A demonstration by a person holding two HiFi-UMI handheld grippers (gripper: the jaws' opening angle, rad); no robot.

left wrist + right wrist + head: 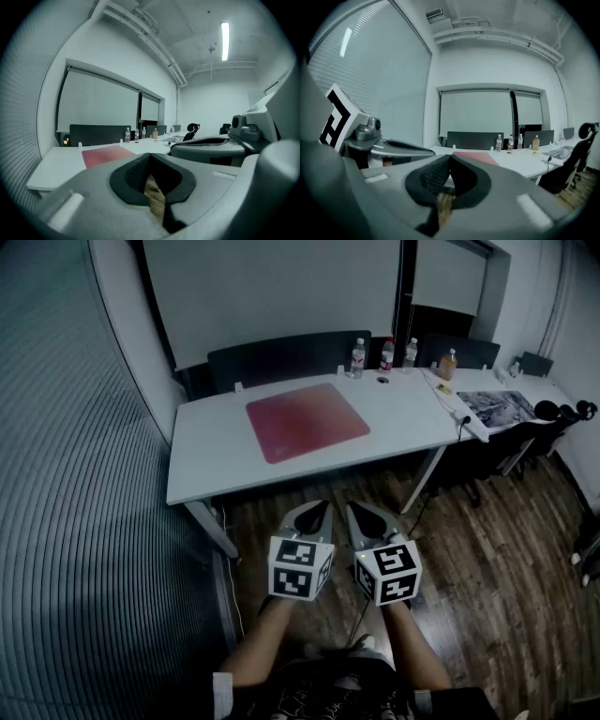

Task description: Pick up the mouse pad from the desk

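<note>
A pink-red mouse pad lies flat on the white desk, left of its middle. It also shows as a red sheet, the mouse pad in the left gripper view, and as the mouse pad in the right gripper view. Both grippers hang side by side in front of the desk, well short of its near edge, over the wooden floor. My left gripper is shut with nothing in it; in its own view the left gripper has its jaws meeting at the tip. My right gripper is shut and empty too, seen close as the right gripper.
Three water bottles and an orange drink bottle stand at the desk's far right edge, before dark partition panels. Papers and a cable lie at the right end. An office chair stands right. A slatted blind wall runs along the left.
</note>
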